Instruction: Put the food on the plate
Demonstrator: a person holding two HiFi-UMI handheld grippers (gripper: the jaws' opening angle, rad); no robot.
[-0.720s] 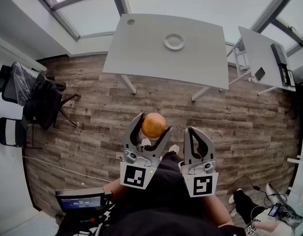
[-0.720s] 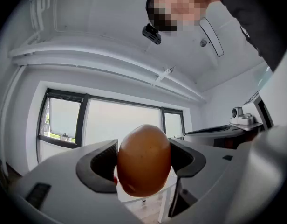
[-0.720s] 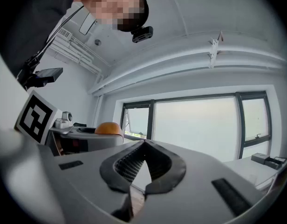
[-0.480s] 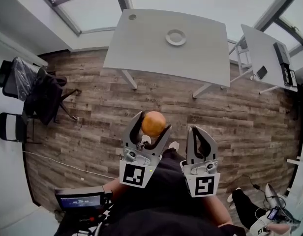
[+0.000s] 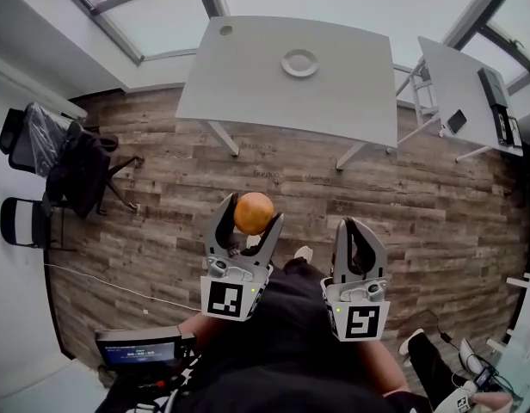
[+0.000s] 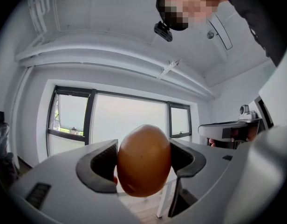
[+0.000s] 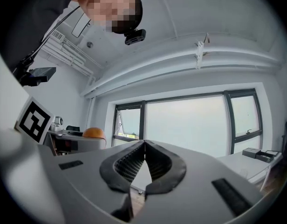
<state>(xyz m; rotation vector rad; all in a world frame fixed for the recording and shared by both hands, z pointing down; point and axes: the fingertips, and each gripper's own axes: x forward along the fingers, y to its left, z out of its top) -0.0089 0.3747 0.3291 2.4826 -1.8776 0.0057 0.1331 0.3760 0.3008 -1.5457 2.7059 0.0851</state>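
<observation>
An orange-brown, egg-shaped piece of food (image 5: pixel 254 212) is clamped between the jaws of my left gripper (image 5: pixel 248 215), held in the air above the wooden floor. The left gripper view shows the food (image 6: pixel 144 160) pressed by both pads, filling the gap. My right gripper (image 5: pixel 358 231) hangs beside it on the right, its jaw tips touching with nothing between them (image 7: pixel 143 146). A white round plate (image 5: pixel 299 62) lies on the grey table (image 5: pixel 248 84) far ahead, well away from both grippers.
A second grey table (image 5: pixel 459 84) with a phone and dark devices stands at the right. Black chairs (image 5: pixel 67 166) sit by the left wall. A cable runs along the floor at the left. A device with a lit screen (image 5: pixel 140 351) is near the person's body.
The left gripper with the food has shifted slightly left and up in the head view. The table and plate sit a little higher in the picture. The right gripper stays shut.
</observation>
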